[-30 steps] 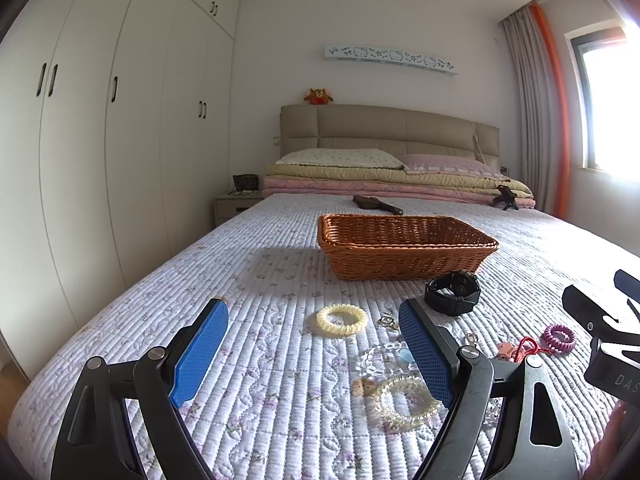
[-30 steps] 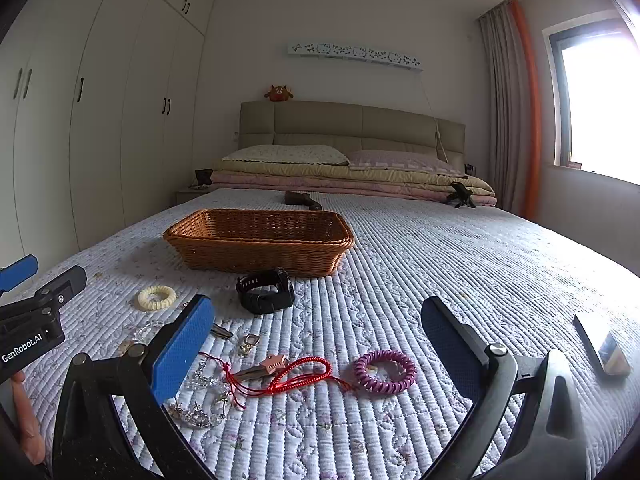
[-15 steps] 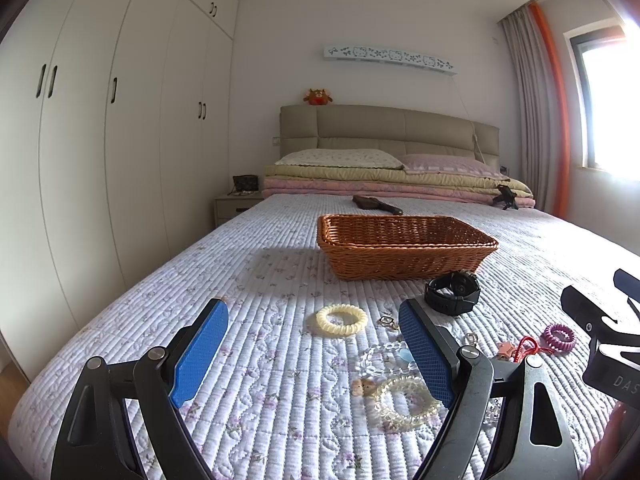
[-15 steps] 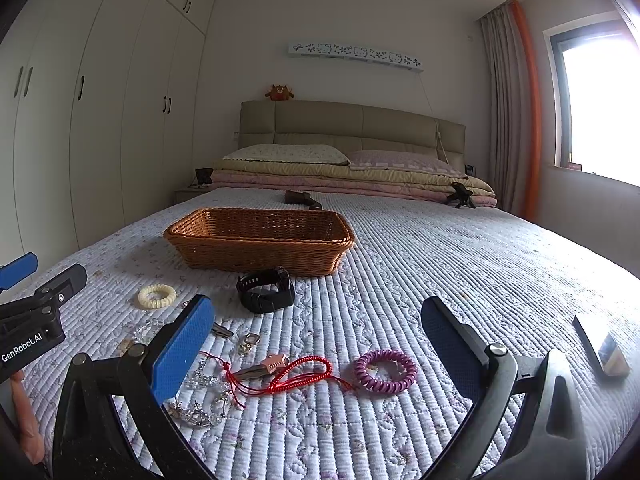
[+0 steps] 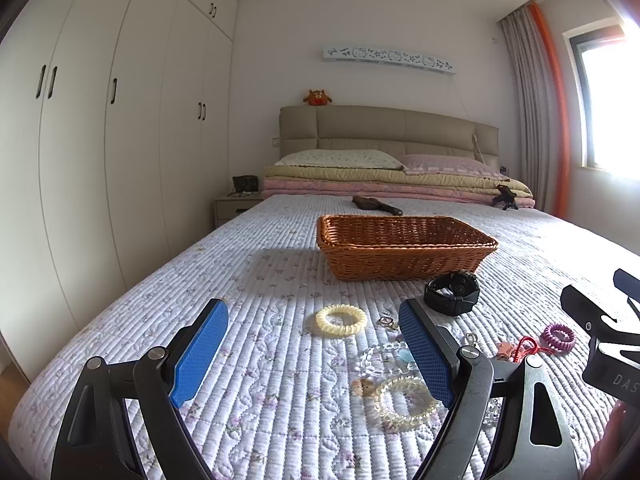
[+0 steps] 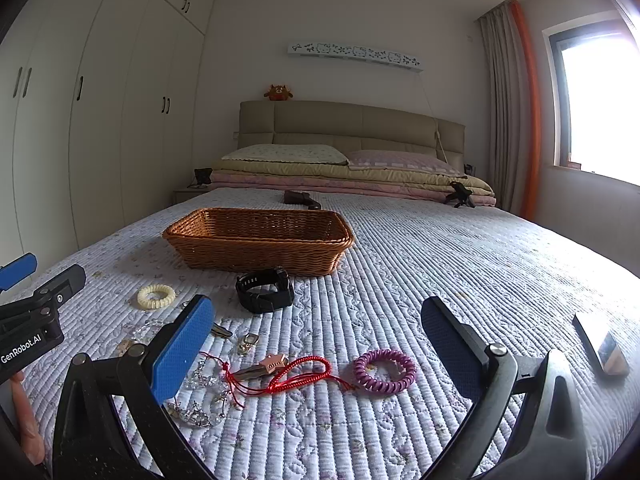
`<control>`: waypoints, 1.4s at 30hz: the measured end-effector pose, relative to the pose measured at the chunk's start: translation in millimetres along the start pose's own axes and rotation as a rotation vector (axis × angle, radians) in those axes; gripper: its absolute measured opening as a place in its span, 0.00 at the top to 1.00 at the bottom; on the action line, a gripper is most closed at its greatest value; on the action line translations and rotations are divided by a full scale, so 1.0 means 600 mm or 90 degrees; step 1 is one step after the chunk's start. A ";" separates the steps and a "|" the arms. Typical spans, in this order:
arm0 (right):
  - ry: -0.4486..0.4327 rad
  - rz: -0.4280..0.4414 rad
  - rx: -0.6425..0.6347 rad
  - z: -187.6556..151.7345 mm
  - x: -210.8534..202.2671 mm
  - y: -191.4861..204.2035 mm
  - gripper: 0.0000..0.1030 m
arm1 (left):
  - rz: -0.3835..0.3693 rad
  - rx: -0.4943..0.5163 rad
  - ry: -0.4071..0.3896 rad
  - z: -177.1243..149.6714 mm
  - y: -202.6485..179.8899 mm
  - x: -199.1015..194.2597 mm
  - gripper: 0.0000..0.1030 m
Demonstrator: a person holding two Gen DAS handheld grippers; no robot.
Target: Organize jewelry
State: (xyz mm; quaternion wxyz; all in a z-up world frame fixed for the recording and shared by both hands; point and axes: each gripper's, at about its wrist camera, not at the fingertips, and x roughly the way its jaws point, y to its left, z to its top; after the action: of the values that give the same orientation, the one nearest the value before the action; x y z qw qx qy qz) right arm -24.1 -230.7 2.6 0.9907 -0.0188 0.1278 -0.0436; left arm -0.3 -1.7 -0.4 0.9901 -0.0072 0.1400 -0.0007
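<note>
A brown wicker basket [image 5: 404, 248] [image 6: 260, 240] stands on the quilted bed. In front of it lie a black watch [image 5: 452, 293] [image 6: 265, 290], a cream coil hair tie [image 5: 341, 320] [image 6: 156, 297], a purple coil hair tie [image 5: 557, 336] [image 6: 385, 370], a red cord with a pink charm [image 6: 288, 370], clear bead bracelets [image 5: 404, 400] and small metal rings [image 6: 248, 342]. My left gripper [image 5: 314, 354] is open and empty above the quilt, left of the bracelets. My right gripper [image 6: 318, 354] is open and empty above the red cord and purple tie.
A dark brush [image 5: 376, 205] lies behind the basket. Folded bedding and pillows [image 5: 396, 176] are stacked at the headboard, with a small black tripod [image 6: 460, 194] beside them. A flat rectangular object [image 6: 600, 344] lies on the quilt at the right. White wardrobes [image 5: 100, 160] line the left wall.
</note>
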 end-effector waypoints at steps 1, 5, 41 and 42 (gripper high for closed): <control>-0.001 0.000 0.002 0.000 0.000 0.000 0.00 | 0.000 -0.001 0.000 0.000 0.000 0.000 0.14; 0.001 -0.011 0.004 -0.001 0.001 -0.001 0.00 | -0.001 -0.002 0.004 0.001 0.002 0.002 0.14; 0.339 0.009 -0.025 -0.038 0.172 -0.146 0.52 | -0.113 -0.074 0.358 0.044 0.053 0.245 0.48; 0.347 0.014 -0.024 -0.040 0.176 -0.147 0.54 | -0.116 -0.076 0.367 0.042 0.049 0.257 0.48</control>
State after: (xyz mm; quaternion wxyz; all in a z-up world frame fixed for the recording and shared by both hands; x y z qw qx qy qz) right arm 64.1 -329.0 -42.8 0.9197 -0.0230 0.3906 -0.0338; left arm 155.0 27.8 -19.4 0.9032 -0.0772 0.4140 -0.0829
